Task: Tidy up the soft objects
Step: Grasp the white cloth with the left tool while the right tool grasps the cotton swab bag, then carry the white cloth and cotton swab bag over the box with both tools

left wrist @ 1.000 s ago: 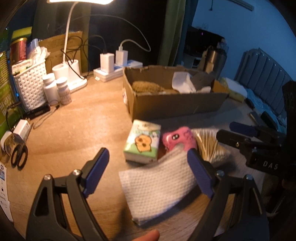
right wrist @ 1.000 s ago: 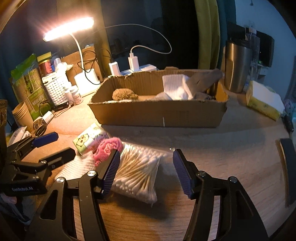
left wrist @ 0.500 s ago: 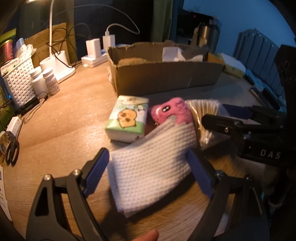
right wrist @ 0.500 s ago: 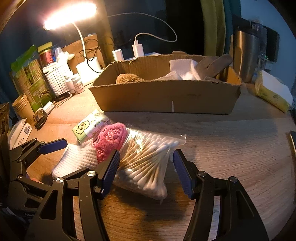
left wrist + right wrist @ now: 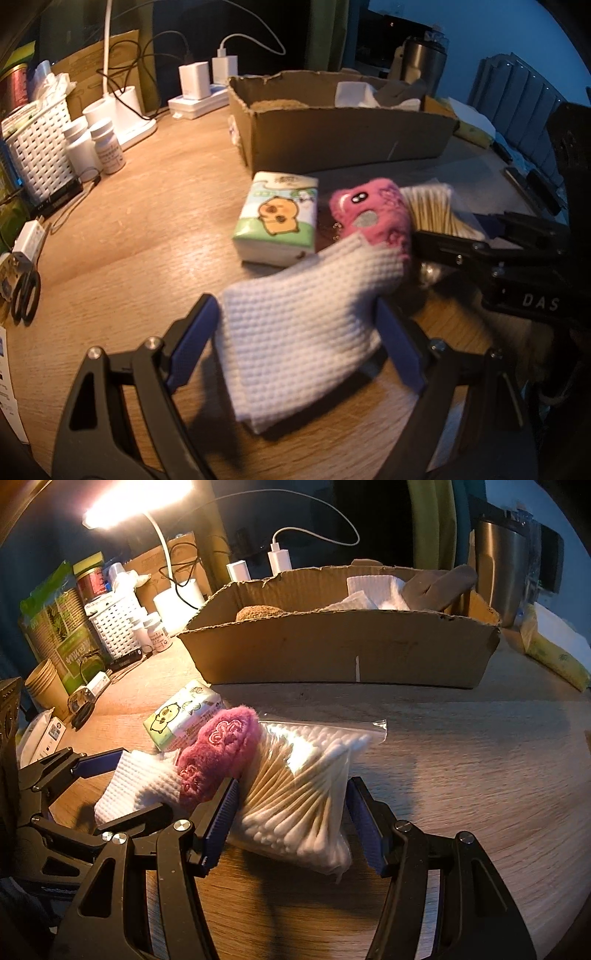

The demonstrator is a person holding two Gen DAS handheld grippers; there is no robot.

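A folded white waffle cloth (image 5: 303,325) lies on the wooden table, its near end between the open fingers of my left gripper (image 5: 295,347). It also shows in the right wrist view (image 5: 136,786). A pink plush toy (image 5: 373,218) rests on the cloth's far end, next to a tissue pack (image 5: 277,218) with a cartoon print. A clear bag of cotton swabs (image 5: 303,786) lies between the open fingers of my right gripper (image 5: 291,812). A cardboard box (image 5: 332,646) behind holds white cloths and a brown item.
A white basket (image 5: 40,144), pill bottles (image 5: 107,147), lamp base, chargers and scissors (image 5: 26,291) stand along the left. A steel tumbler (image 5: 502,565) and a yellow pack (image 5: 554,653) sit right of the box. Paper cups (image 5: 44,686) stand far left.
Both grippers moved forward and lower. The white cloth now sits between the left fingers and the swab bag between the right fingers. Both stay open.
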